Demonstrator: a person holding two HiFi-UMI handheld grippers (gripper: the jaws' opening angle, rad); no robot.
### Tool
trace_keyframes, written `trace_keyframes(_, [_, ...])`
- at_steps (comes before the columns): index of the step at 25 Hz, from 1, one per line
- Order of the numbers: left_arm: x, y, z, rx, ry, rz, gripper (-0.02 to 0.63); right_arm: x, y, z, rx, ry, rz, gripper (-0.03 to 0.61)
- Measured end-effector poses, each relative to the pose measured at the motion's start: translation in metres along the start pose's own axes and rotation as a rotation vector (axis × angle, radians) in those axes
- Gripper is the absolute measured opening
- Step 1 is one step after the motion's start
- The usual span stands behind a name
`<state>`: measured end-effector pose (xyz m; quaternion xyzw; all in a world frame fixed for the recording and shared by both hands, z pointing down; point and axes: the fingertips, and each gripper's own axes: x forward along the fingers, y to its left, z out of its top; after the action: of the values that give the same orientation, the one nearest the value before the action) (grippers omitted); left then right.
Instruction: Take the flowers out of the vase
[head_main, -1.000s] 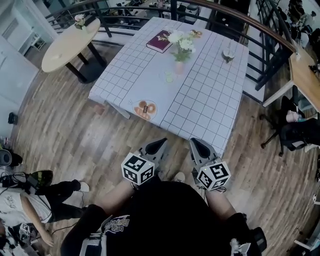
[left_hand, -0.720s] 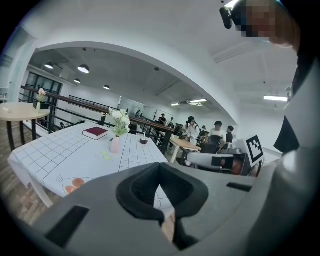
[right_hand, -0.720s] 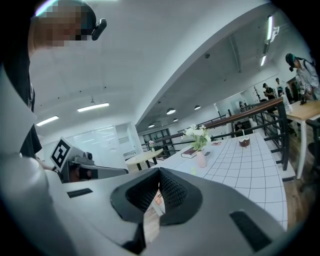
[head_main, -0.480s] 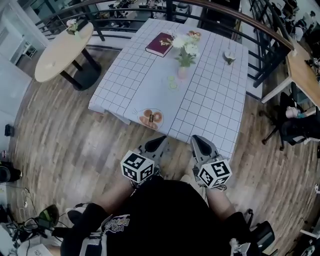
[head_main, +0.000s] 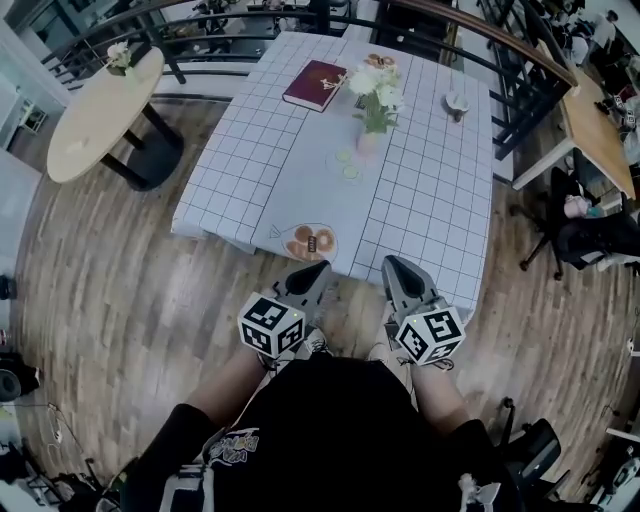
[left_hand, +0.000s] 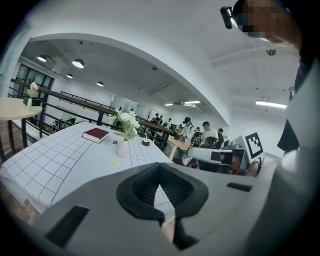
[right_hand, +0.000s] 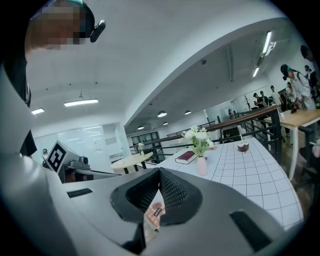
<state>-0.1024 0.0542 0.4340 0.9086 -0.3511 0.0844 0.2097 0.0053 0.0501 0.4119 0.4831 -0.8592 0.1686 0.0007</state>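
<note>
White flowers (head_main: 374, 88) stand in a small pink vase (head_main: 367, 141) near the middle of the far half of a table under a white grid cloth (head_main: 250, 160). The left gripper view shows the flowers (left_hand: 127, 121) and vase (left_hand: 122, 148) far ahead; so does the right gripper view, flowers (right_hand: 198, 135) over vase (right_hand: 202, 165). My left gripper (head_main: 321, 267) and right gripper (head_main: 391, 263) are side by side just short of the table's near edge, well away from the vase. Both are shut and hold nothing, left (left_hand: 160, 172) and right (right_hand: 160, 173).
A plate of doughnuts (head_main: 311, 242) sits at the near edge, right in front of the grippers. A dark red book (head_main: 314, 84), a cup (head_main: 456, 104) and two green discs (head_main: 348, 166) surround the vase. A round table (head_main: 95, 115) stands left; a railing (head_main: 500, 50) runs behind.
I have walked toward the table: both grippers moved forward together and the near edge with the doughnut plate is now right before them. Both stayed shut.
</note>
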Motion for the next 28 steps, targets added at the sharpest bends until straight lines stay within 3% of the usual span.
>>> trace_keyframes(12, [-0.018,0.033,0.016,0.019,-0.034,-0.041,0.006,0.029,0.015,0.01,-0.027,-0.02,-0.067,0.02])
trace_keyframes(28, [0.02,0.067,0.034,-0.005,-0.031,0.052,0.006,0.091,-0.035,0.026,-0.027,0.006,-0.005,0.02])
